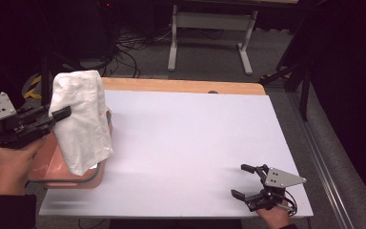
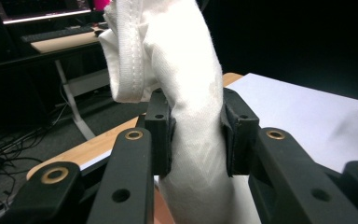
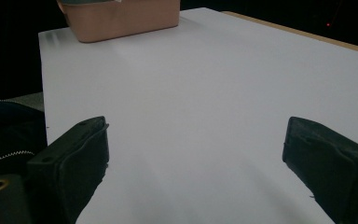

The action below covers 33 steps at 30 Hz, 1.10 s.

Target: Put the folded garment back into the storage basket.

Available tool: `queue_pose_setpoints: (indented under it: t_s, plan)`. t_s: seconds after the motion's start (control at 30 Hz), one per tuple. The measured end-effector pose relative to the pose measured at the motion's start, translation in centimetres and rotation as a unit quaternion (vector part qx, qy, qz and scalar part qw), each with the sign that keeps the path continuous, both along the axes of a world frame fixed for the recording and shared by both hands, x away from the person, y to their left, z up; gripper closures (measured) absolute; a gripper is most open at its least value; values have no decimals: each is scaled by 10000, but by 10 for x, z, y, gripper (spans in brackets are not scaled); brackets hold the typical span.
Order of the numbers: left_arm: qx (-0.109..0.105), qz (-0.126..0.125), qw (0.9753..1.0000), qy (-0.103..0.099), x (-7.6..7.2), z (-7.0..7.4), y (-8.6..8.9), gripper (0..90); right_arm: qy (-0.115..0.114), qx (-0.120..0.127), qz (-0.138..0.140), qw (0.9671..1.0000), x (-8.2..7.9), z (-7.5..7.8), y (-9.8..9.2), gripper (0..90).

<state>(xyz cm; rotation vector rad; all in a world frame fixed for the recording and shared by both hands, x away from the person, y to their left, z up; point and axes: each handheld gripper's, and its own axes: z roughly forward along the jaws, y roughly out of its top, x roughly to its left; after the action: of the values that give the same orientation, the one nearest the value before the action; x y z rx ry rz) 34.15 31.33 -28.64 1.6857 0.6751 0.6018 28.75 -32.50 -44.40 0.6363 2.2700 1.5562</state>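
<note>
A plain white cloth (image 1: 82, 119), unpatterned and edged with a stitched white hem, was seen above a salmon-pink basket (image 1: 57, 167) trimmed with a grey metal handle. The worktop (image 1: 190, 143) was covered in pale lavender-white, and a light wood strip was shown along its far edge. The left gripper (image 2: 196, 135) was black with brass-coloured rivets; the right gripper (image 1: 249, 181) was black too, topped by a grey plate. A dark sleeve (image 1: 7, 210) was noted.
</note>
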Motion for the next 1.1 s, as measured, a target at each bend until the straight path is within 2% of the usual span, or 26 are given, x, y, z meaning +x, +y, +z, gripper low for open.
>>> queue_pose_setpoints:
  t_s: [0.1,0.3,0.63,0.97,1.1]
  plan:
    - [121,24,9999,65,1,-3,4,693,10,0,8,10000,0,0,0,76]
    - [59,102,9999,46,-1,-3,12,693,14,-19,12,10000,0,0,1,76]
    - [85,222,9997,99,-2,-6,25,693,1,-18,17,10000,-1,0,1,76]
    - [194,254,9995,20,-6,3,34,693,27,-40,23,10000,0,-1,3,76]
    - [259,300,9992,66,-5,2,36,693,28,-39,24,10000,0,-1,3,76]
